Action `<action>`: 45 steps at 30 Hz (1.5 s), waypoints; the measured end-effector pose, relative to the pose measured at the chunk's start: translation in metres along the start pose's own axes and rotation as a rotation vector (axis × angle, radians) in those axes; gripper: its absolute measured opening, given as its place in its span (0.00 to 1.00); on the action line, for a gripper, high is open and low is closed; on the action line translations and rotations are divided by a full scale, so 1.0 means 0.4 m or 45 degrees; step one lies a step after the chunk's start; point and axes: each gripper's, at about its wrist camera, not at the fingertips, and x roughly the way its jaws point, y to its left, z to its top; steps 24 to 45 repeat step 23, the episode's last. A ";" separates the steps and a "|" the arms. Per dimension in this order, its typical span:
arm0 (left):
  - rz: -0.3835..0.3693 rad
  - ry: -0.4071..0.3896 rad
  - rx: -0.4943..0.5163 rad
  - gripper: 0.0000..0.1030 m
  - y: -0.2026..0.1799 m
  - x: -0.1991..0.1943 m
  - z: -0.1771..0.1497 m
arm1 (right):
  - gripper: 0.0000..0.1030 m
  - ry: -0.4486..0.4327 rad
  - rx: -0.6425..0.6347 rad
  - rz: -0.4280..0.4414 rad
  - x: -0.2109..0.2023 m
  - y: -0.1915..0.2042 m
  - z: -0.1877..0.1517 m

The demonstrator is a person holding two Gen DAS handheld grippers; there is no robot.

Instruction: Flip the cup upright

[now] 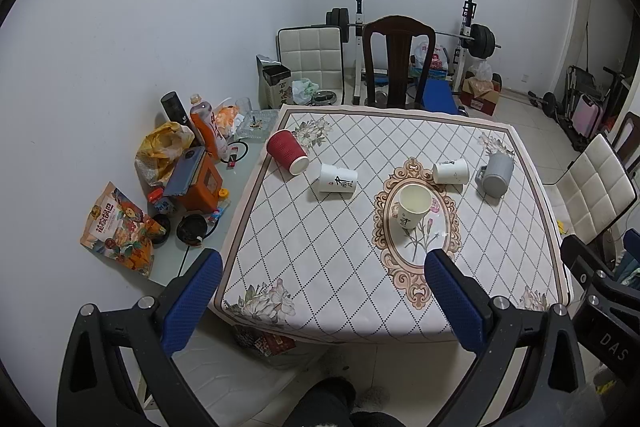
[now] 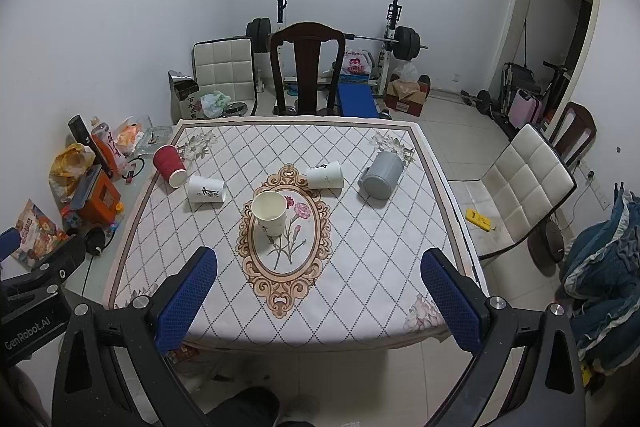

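One paper cup (image 2: 269,213) stands upright at frame centre on the table (image 2: 360,267). Four cups lie tipped above it: red cup (image 2: 170,165), white cup (image 2: 206,189), second white cup (image 2: 325,175), grey mug (image 2: 382,173). Left gripper (image 1: 320,303) and right gripper (image 2: 320,301) hang at bottom, jaws wide apart, empty.

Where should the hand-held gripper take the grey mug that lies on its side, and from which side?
Grip the grey mug across its round body, coming from above. It lies on its side with its handle toward the left and its mouth toward the near edge, so the curved wall is free; the right hand-held gripper is open.
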 end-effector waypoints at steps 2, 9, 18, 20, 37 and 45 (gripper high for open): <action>-0.002 0.000 -0.002 1.00 0.000 0.000 0.000 | 1.00 0.000 -0.004 0.000 0.001 0.002 0.002; -0.001 0.000 -0.001 1.00 0.001 0.000 0.000 | 1.00 -0.004 -0.006 0.003 0.001 0.006 0.010; -0.001 -0.001 -0.007 1.00 0.006 0.000 0.007 | 1.00 -0.003 -0.012 0.007 0.001 0.012 0.016; -0.001 -0.002 -0.005 1.00 0.006 0.000 0.006 | 1.00 -0.004 -0.011 0.008 0.000 0.014 0.016; -0.001 -0.001 -0.004 1.00 0.007 0.000 0.006 | 1.00 -0.003 -0.011 0.011 -0.001 0.014 0.016; -0.001 -0.001 -0.004 1.00 0.007 0.000 0.006 | 1.00 -0.003 -0.011 0.011 -0.001 0.014 0.016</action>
